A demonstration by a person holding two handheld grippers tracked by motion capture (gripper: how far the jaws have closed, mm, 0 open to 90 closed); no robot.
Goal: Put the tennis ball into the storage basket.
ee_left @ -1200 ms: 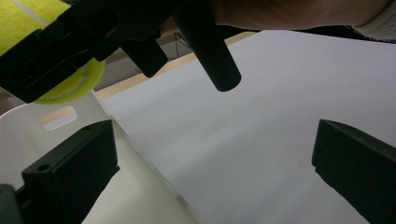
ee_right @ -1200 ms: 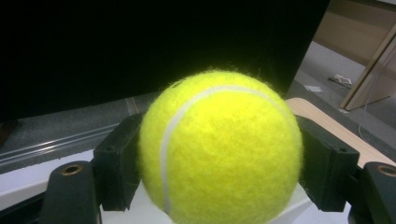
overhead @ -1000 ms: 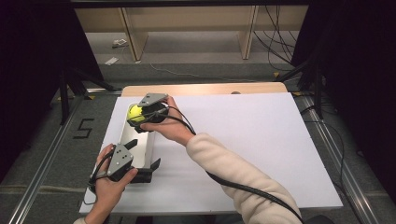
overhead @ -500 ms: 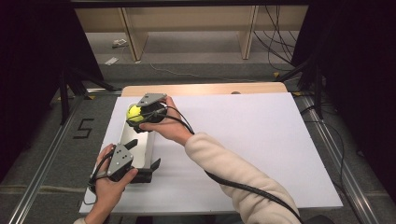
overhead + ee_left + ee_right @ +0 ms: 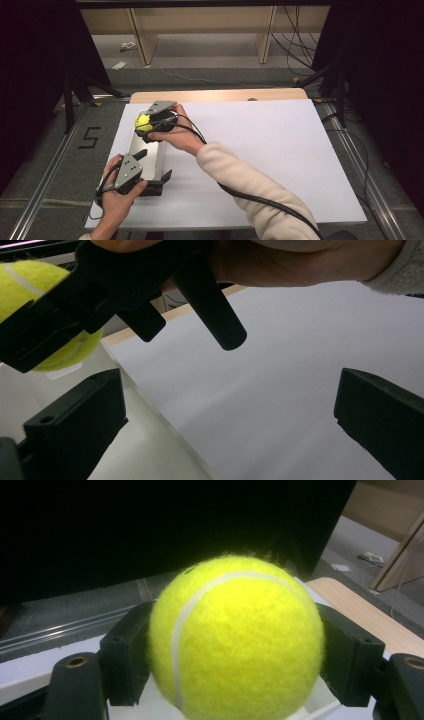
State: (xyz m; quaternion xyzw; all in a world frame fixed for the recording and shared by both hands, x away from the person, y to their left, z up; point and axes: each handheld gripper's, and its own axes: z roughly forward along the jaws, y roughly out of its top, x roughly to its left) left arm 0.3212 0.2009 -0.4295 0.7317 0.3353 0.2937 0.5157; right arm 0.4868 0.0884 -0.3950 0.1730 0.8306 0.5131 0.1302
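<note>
Barely any change over last second: your right gripper (image 5: 146,123) stays clamped on tennis ball (image 5: 143,121), upper left of table (image 5: 280,150), above clear tray (image 5: 150,155). Left gripper (image 5: 152,165), jaws apart, steadies tray's near end. Release likely next.

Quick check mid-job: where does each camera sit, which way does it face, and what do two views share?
High view: above the person's side, looking forward and down on the table; both forearms, left tool, right tool.
Left gripper view: on the left tool, jaws apart, astride the clear tray wall.
Right gripper view: on the right tool, jaws clamping the tennis ball.
Shared: all three show the ball.
</note>
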